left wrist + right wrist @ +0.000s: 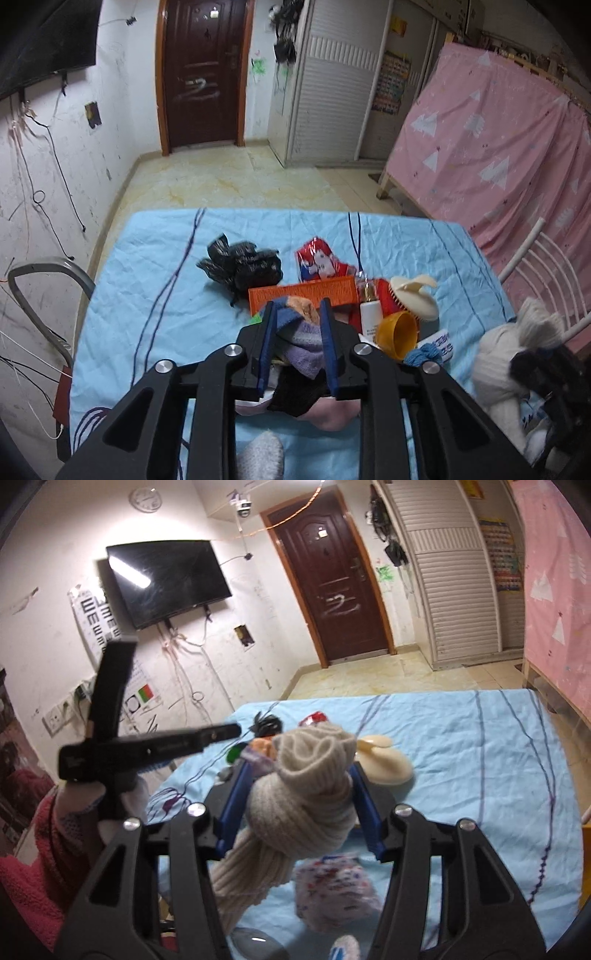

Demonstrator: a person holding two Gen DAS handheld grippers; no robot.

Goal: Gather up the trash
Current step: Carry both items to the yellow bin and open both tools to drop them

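My left gripper (297, 308) is shut on a bundle of socks (303, 339), purple, blue and orange on top and black below, held above the blue-covered table (147, 280). My right gripper (301, 771) is shut on a knotted beige knit sock (306, 794), lifted over the table (461, 746). On the table lie a crumpled black plastic bag (242, 264), a red snack wrapper (321, 260), an orange box (303, 291), a small white bottle (370, 314), an orange cup (397, 334) and a cream brush (413, 295). The left gripper's body (147, 744) shows at left in the right wrist view.
A patterned bundle (332, 893) lies under the right gripper. A grey sock (260, 458) lies near the table's front. A grey chair (44, 295) stands left of the table, a white rack (543, 280) right. A pink curtain (498, 140) hangs at the right.
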